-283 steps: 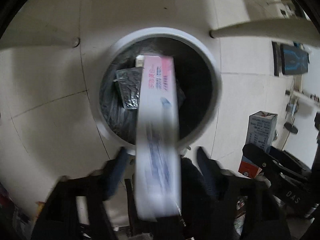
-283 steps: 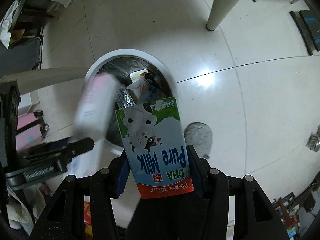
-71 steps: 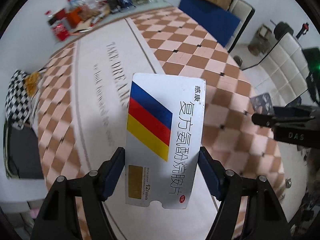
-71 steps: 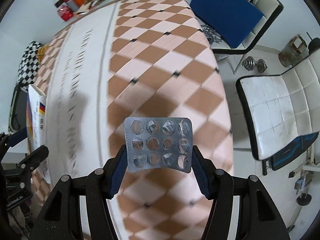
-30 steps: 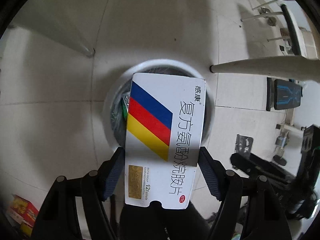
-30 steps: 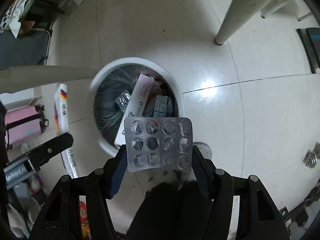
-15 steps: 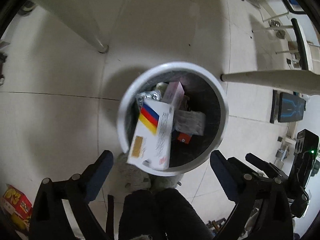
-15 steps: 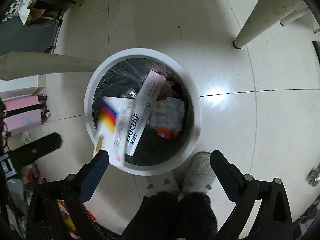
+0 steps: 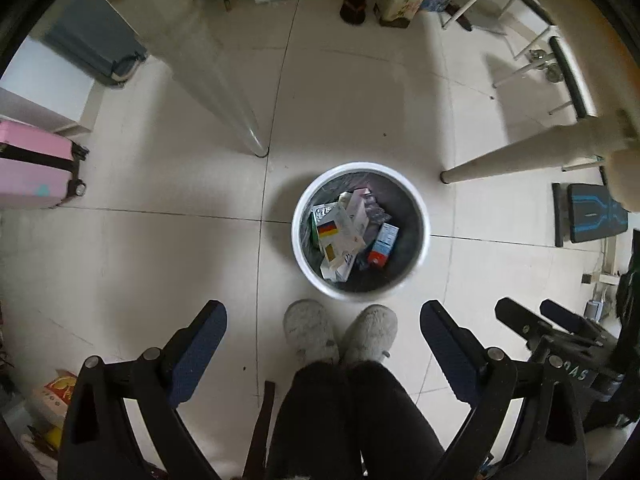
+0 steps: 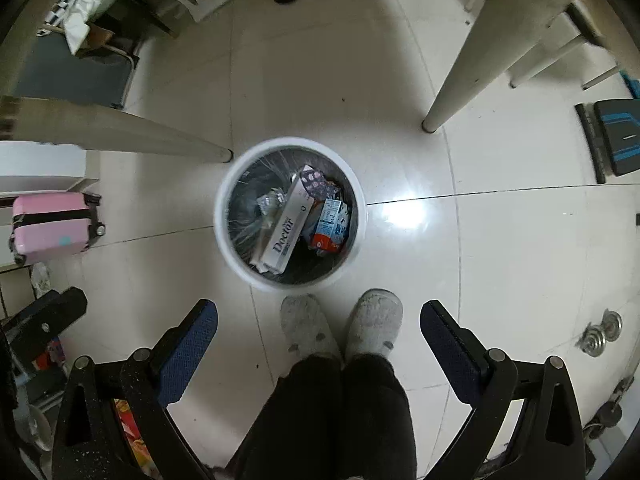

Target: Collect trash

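Jaws spread wide and holding nothing, the left gripper (image 9: 323, 330) and right gripper (image 10: 319, 322) point down over the white bin (image 9: 425, 216) on the floor by the person's slippers (image 9: 310, 330), where the striped medicine box (image 9: 334, 236), blister pack (image 10: 318, 185) and other trash lie, apparently dropped for collection.

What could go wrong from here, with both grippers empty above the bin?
The medicine box and the toothpaste box lean against the trash bin wall near its rim, so later drops might bounce out. The person's slippers stand right against the bin and could knock it. The left gripper and right gripper hang open close to the table legs.
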Demonstrator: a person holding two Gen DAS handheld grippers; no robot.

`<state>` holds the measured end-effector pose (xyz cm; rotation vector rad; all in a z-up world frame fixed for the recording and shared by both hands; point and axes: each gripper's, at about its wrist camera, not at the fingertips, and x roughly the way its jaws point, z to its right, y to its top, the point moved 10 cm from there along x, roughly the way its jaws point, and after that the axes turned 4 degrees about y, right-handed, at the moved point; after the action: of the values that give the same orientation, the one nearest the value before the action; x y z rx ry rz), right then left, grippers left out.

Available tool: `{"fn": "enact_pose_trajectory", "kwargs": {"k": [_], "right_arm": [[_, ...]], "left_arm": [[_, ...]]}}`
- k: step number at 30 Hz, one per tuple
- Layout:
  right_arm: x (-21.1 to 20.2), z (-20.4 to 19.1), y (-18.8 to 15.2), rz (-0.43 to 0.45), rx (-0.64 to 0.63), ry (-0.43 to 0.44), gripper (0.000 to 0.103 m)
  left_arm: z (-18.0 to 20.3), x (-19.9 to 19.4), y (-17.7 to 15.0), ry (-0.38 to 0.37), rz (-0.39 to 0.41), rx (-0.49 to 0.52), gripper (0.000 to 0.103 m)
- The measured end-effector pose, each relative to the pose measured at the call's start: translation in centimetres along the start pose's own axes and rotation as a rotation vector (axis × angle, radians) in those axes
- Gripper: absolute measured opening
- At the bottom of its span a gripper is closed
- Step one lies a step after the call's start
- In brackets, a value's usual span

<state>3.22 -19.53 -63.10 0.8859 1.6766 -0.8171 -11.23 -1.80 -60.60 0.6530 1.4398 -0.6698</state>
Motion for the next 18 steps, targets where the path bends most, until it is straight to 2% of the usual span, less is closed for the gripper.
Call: {"fn": "enact_pose_trajectory", "kwargs": {"k": [11, 18], "right_arm": [[-18.5, -3.3, -5.3, 0.063, -0.08, 0.084, 0.102], [-29.3, -5.7, -8.6, 0.096, -0.141, 0.156, 0.102]], "left_arm": [[2.4, -13.1, -4.2, -0.079, 0.05, 0.019, 0.099], [3.5, -22.6, -5.5, -0.146, 0.127, 0.035, 0.099]]}}
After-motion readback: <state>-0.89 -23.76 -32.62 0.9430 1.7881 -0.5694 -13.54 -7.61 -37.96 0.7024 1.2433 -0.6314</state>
